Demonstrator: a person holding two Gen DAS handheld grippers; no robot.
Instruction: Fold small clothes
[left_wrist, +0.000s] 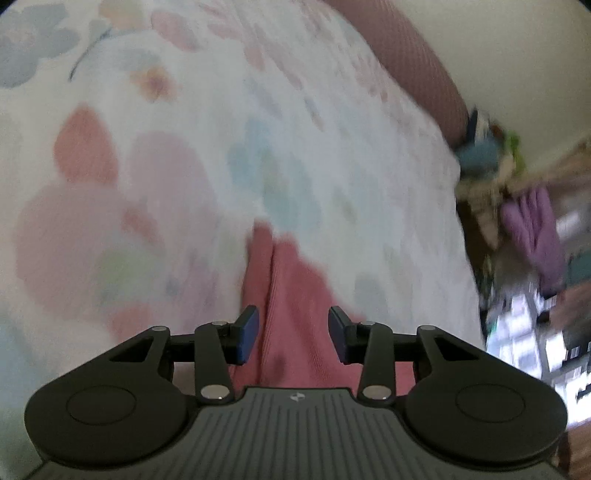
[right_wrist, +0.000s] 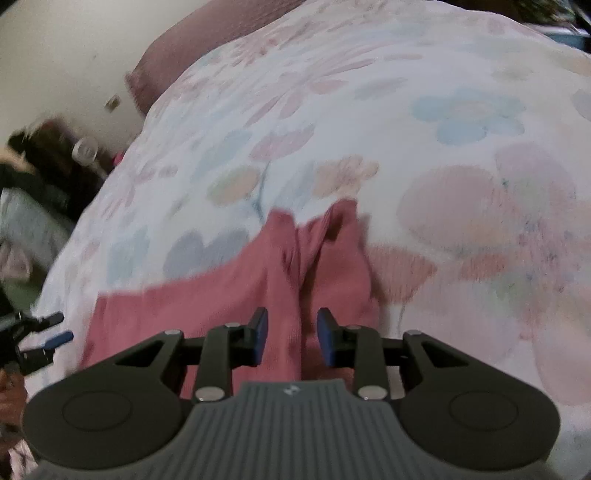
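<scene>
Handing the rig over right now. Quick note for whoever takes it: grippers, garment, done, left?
Left gripper: open, pink garment between its pads, not clamped.
Right gripper: open, a bunched ridge of the same garment between its fingers.
Garment lies rumpled on the floral bedspread.
Done: no clean fold visible; both views are motion-blurred.
Left: grip, flatten, fold.

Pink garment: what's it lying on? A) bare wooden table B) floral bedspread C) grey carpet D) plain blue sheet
B: the pink garment lies on a white bedspread printed with pastel flowers, seen in both wrist views.
</scene>
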